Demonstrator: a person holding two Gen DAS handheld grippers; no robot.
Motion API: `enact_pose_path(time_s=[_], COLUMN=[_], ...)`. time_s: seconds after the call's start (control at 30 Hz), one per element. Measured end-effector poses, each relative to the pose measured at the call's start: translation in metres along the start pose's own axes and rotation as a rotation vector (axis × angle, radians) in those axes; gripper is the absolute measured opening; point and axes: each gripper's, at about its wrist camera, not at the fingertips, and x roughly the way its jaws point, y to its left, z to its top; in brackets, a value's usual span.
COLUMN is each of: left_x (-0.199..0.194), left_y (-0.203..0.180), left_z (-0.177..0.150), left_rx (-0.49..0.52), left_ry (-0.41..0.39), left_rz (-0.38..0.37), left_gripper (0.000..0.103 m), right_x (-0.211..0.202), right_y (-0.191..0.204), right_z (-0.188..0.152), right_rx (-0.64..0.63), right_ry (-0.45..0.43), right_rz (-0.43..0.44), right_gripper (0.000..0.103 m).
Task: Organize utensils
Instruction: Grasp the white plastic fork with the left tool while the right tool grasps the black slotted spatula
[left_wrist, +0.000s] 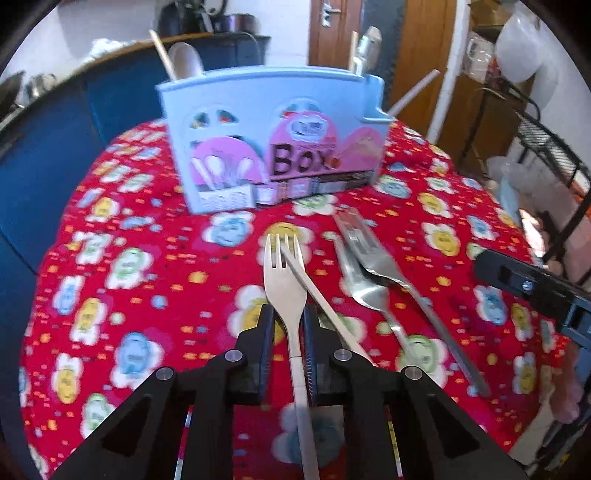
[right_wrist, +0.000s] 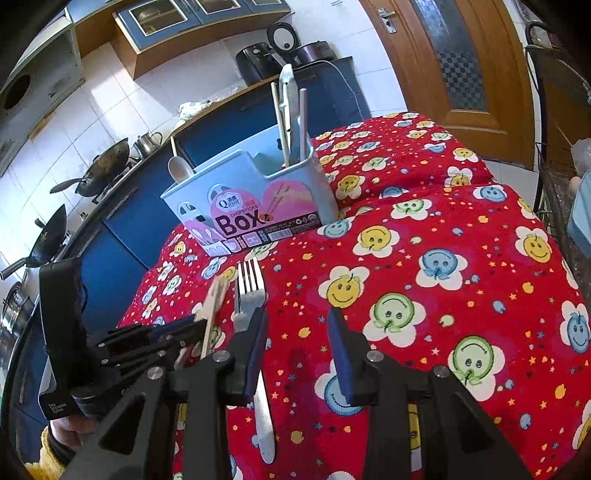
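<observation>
The left gripper (left_wrist: 288, 321) has its two jaws set either side of the neck of a pale, wood-coloured fork (left_wrist: 286, 280) that lies on the red smiley-flower tablecloth (left_wrist: 129, 266); the pads look close against the handle, but the frame is blurred and I cannot tell whether they have actually clamped it yet. A single pale chopstick (left_wrist: 321, 295) lies slantwise across the fork's tines and runs down past the right-hand jaw, so the grip should be made on the fork's neck alone, and the lift should go straight up and slowly so the chopstick slides off rather than being dragged along. Just to the right lie two steel forks (left_wrist: 369, 273), one overlapping the other, well clear of this grasp. The light-blue chopsticks box (left_wrist: 273, 129) stands upright at the far side of the cloth, already holding a spoon (left_wrist: 186, 59) and some sticks; its compartments are narrow, so the fork probably wants tilting handle-down before it goes in. The right gripper (right_wrist: 297, 321) hovers spread wide with nothing between its jaws, beside a steel fork (right_wrist: 251, 284), and should keep out of the left one's path.
</observation>
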Motion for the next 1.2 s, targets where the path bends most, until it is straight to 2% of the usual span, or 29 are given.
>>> enact_pose_path(time_s=[0.13, 0.4, 0.73, 1.03, 1.1, 1.2], left_x=[-0.004, -0.015, -0.026, -0.043, -0.047, -0.054], left_y=[0.013, 0.043, 0.065, 0.068, 0.068, 0.067], left_z=[-0.002, -0.003, -0.005, -0.009, -0.009, -0.009], left_rx=[-0.002, -0.063, -0.166, -0.193, -0.193, -0.191], left_ry=[-0.040, -0.117, -0.188, -0.268, -0.286, -0.308], left_rz=[0.089, 0.159, 0.059, -0.014, -0.025, -0.048], left_gripper=[0.015, 0.015, 0.014, 0.014, 0.014, 0.014], right_x=[0.004, 0.022, 0.046, 0.061, 0.062, 0.061], right_y=[0.006, 0.023, 0.049, 0.059, 0.059, 0.055], right_z=[0.000, -0.001, 0.001, 0.004, 0.006, 0.007], right_rx=[-0.022, -0.088, -0.230, -0.308, -0.310, -0.273], right_ry=[0.016, 0.075, 0.166, 0.207, 0.211, 0.197], right_rz=[-0.005, -0.019, -0.075, -0.141, -0.132, -0.089], right_gripper=[0.036, 0.036, 0.036, 0.018, 0.008, 0.008])
